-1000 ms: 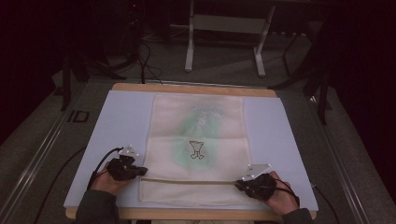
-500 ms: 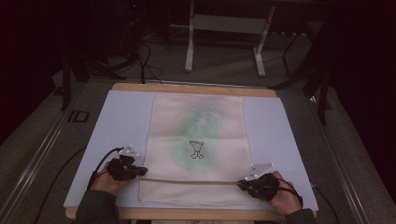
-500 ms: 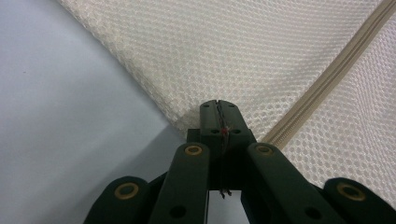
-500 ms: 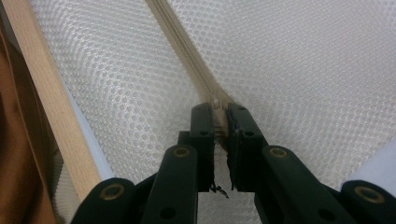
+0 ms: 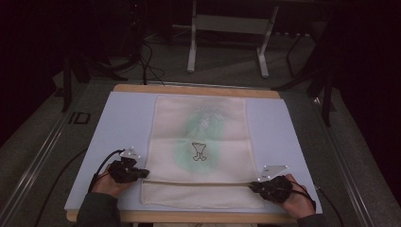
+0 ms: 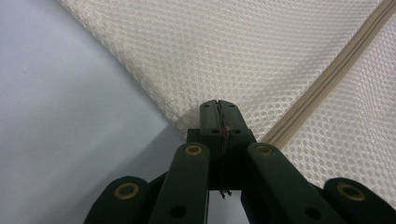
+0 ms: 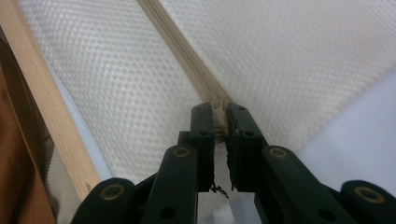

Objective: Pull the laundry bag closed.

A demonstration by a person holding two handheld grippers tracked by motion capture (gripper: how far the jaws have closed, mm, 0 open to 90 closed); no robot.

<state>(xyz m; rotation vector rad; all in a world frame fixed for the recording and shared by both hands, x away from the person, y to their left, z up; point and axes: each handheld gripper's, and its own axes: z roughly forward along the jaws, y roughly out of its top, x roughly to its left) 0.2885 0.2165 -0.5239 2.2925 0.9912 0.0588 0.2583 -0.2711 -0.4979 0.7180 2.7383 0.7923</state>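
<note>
Two hand-held grippers pinch opposite ends of the zipper point(image 5: 198, 183) that crosses the near part of a cream mesh laundry bag point(image 5: 201, 127). The bag lies flat on the pale blue table mat point(image 5: 125, 118), its long axis running away from the person, with a green-tinted patch and a small dark drawn motif point(image 5: 199, 151) visible through the mesh just beyond the zipper. The left gripper point(image 5: 142, 173) sits at the zipper's left end, at the bag's left edge; in the left gripper view its jaws are pressed together on the corner of the mesh point(image 6: 218, 103), with the zipper tape point(image 6: 336, 70) running off to the upper right. The right gripper point(image 5: 253, 185) sits at the zipper's right end, at the bag's right edge; in the right gripper view its jaws close on the beige zipper tape point(image 7: 216, 106), which leads away to the upper left across the mesh. The wooden table edge point(image 7: 42, 98) lies on the near side of the zipper, beyond a strip of bag. Between the two grippers the zipper lies as a nearly straight line. A hand point(image 5: 106, 182) and sleeve hold the left gripper, and another hand point(image 5: 298, 201) holds the right, both on the near side of the zipper.
</note>
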